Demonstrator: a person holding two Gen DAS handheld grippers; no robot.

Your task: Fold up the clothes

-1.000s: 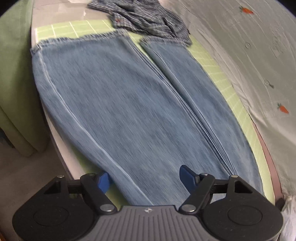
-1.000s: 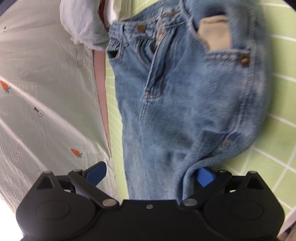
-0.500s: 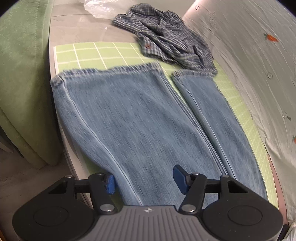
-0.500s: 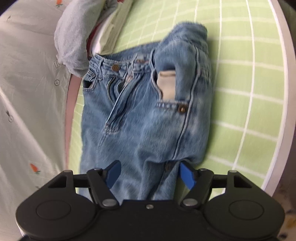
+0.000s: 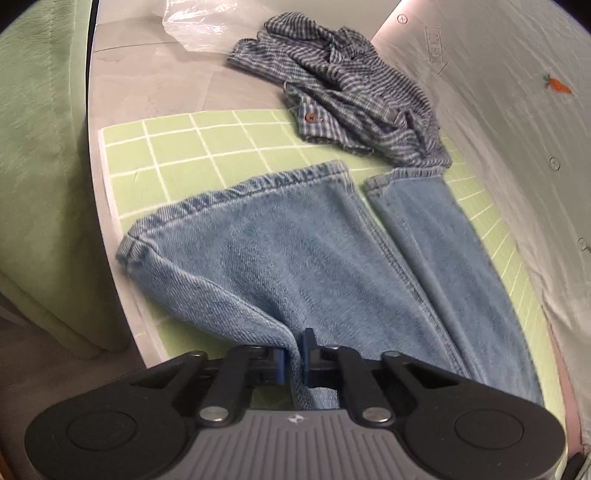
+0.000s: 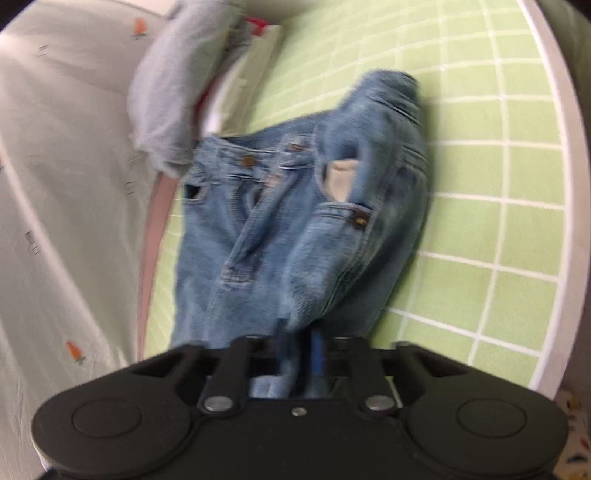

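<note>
A pair of light blue jeans [image 5: 303, 258] lies on a green checked mat [image 5: 177, 155]. In the left wrist view the two legs run away from me, hems at the far end. My left gripper [image 5: 293, 356] is shut on a pinched fold at the outer edge of the left leg. In the right wrist view the waist end of the jeans [image 6: 295, 229] lies rumpled, with a pocket lining showing. There my right gripper [image 6: 299, 350] is shut on a fold of denim below the hip.
A crumpled blue checked shirt [image 5: 351, 99] lies past the hems, with clear plastic [image 5: 199, 22] behind it. A green cushion [image 5: 40, 140] sits left of the table. A white carrot-print sheet [image 5: 517, 122] runs along the right side. Grey cloth [image 6: 177, 85] lies by the waistband.
Both grippers went from wide open to shut on denim. The left one slid toward the hems along the leg. The right one swung so that more of the waist and mat shows.
</note>
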